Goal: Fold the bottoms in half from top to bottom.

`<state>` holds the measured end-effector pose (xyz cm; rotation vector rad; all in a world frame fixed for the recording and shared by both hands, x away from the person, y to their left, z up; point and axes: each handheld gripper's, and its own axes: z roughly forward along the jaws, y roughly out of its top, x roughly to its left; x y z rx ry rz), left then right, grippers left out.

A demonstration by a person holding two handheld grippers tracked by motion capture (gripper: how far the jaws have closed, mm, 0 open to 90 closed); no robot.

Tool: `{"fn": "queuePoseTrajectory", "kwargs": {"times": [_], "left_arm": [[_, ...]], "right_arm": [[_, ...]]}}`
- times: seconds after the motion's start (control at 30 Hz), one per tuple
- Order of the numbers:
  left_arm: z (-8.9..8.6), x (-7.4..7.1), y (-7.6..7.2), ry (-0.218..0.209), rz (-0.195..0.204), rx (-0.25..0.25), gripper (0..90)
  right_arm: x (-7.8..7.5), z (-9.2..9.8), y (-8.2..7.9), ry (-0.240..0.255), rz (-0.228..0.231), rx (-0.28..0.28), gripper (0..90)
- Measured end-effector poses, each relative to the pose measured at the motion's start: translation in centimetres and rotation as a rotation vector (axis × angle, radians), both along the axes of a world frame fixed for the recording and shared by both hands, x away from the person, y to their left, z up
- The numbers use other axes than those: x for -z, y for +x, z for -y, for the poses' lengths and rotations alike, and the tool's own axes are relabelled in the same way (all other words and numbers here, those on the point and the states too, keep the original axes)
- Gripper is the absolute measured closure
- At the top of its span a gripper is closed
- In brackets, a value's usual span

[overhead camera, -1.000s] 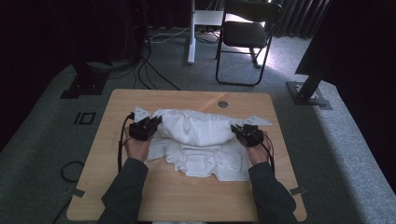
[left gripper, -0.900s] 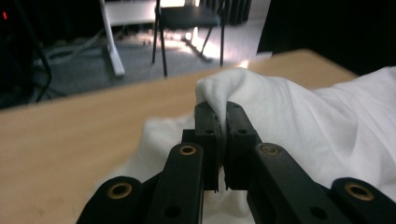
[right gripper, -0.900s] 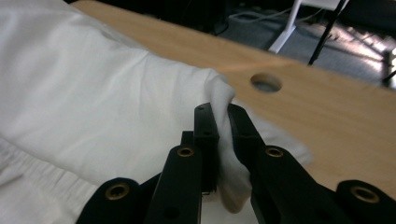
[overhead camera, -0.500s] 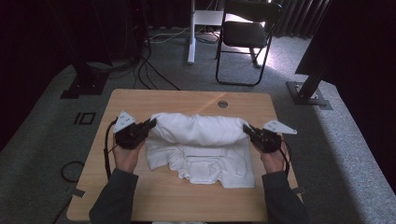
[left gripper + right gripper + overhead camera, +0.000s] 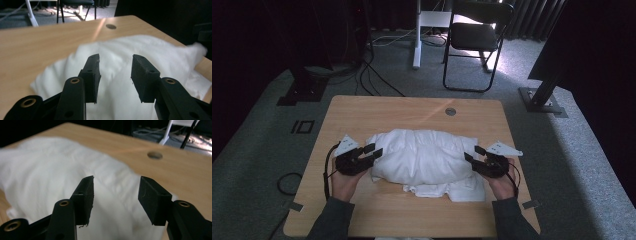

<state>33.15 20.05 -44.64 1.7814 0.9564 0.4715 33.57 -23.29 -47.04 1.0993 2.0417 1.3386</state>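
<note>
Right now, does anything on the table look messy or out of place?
Only the white cloth: it is folded unevenly, with a rumpled lower layer sticking out along its near edge. Nothing looks spilled or damaged on the table.

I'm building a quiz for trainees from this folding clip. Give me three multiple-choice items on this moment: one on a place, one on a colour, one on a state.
1. Where does the cloth lie?
A. On the wooden table
B. On the chair seat
C. On the carpet

2. What colour is the cloth?
A. Blue
B. White
C. Red

3. How do both grippers' jaws stand?
A. Clamped on the cloth
C. Shut on a cable
B. Apart, with nothing pinched

Answers:
1 A: the cloth rests in a folded heap on the table, between the two hands.
2 B: it is white all over, plain against the light wood.
3 B: the left gripper and the right gripper each show a clear gap between the jaws, which have just been opening, with the cloth beyond them and not pressed.
</note>
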Motion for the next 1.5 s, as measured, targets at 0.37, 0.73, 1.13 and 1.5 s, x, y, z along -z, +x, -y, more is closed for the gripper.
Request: {"fn": "queuePoseTrajectory", "kwargs": {"times": [0.37, 0.73, 1.13, 1.5], "left_arm": [[6.1, 2.9, 4.0, 0.133, -0.125, 0.057, 62.2], [4.8, 8.5, 1.9, 0.185, -0.222, 0.048, 66.2], [0.9, 9.3, 0.4, 0.162, -0.21, -0.048, 57.5], [-0.1, 9.8, 0.6, 0.137, -0.226, -0.12, 37.2]], "right_arm": [[0.5, -7.2, 3.9, -0.101, -0.06, -0.012, 52.1], [6.2, -5.4, 1.9, -0.223, -0.175, 0.068, 56.8], [8.1, -4.0, 1.0, -0.264, -0.209, 0.078, 56.7], [8.4, -3.9, 1.0, -0.236, -0.212, 0.079, 56.7]]}}
